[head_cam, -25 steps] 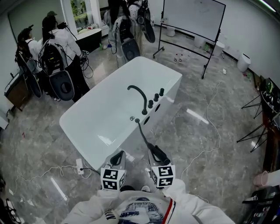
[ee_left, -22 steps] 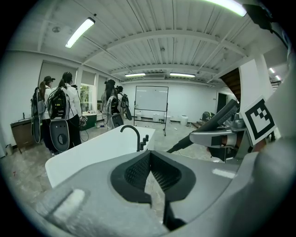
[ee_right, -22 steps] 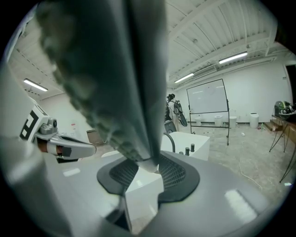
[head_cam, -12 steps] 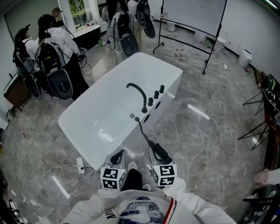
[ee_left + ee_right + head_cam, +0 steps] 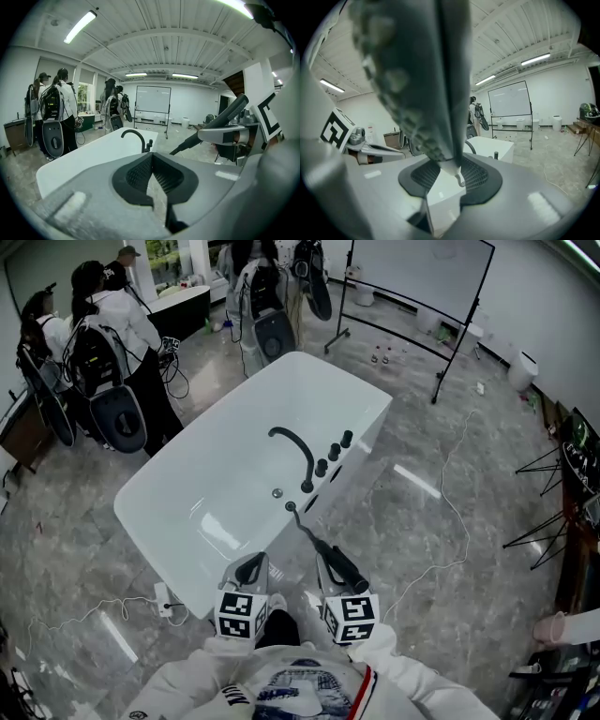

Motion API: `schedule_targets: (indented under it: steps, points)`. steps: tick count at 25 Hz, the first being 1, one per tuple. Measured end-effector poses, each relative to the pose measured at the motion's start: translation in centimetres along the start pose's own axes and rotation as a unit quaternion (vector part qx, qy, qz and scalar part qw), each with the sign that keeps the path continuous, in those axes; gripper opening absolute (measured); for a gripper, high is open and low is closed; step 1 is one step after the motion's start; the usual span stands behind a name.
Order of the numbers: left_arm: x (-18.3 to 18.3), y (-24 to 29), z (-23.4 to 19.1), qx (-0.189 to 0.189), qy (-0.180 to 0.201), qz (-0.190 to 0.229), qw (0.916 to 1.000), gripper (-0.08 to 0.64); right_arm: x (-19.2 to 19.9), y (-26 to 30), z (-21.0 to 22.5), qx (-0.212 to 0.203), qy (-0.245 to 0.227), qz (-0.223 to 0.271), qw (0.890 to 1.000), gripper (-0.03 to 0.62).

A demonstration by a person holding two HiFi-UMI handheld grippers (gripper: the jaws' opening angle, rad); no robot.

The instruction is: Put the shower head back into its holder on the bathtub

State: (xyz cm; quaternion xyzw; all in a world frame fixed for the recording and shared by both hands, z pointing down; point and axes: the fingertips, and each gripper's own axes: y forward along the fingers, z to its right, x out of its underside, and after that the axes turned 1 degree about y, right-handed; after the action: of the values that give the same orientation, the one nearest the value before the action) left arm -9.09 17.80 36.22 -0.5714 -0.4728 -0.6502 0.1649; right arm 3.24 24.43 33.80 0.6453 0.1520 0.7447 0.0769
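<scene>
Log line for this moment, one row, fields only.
phase: carrying to tub | right gripper: shut on shower head | left gripper: shut, empty | bathtub: ahead, shower head not yet seated

Person is wearing white long-sleeved top (image 5: pixel 403 685) w/ blue print & red stripe, poss. logo; grey left gripper (image 5: pixel 249 568), right gripper (image 5: pixel 328 563) bearing b/w marker cubes (image 5: pixel 241 617).

White bathtub (image 5: pixel 220 486) with black faucet (image 5: pixel 294 450) ahead, shower head (image 5: pixel 343 569) in right claw (image 5: pixel 328 561), left claw (image 5: pixel 250 570) alongside.
</scene>
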Motion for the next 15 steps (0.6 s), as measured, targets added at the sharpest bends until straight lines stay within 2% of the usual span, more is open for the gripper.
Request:
schedule_targets:
  steps: [15]
  points:
    - [-0.5,3.9,-3.7,0.005,-0.012,-0.016,0.9998,0.003,-0.1,5.7,0.5,0.004,0.003,-0.026,1.000,0.137]
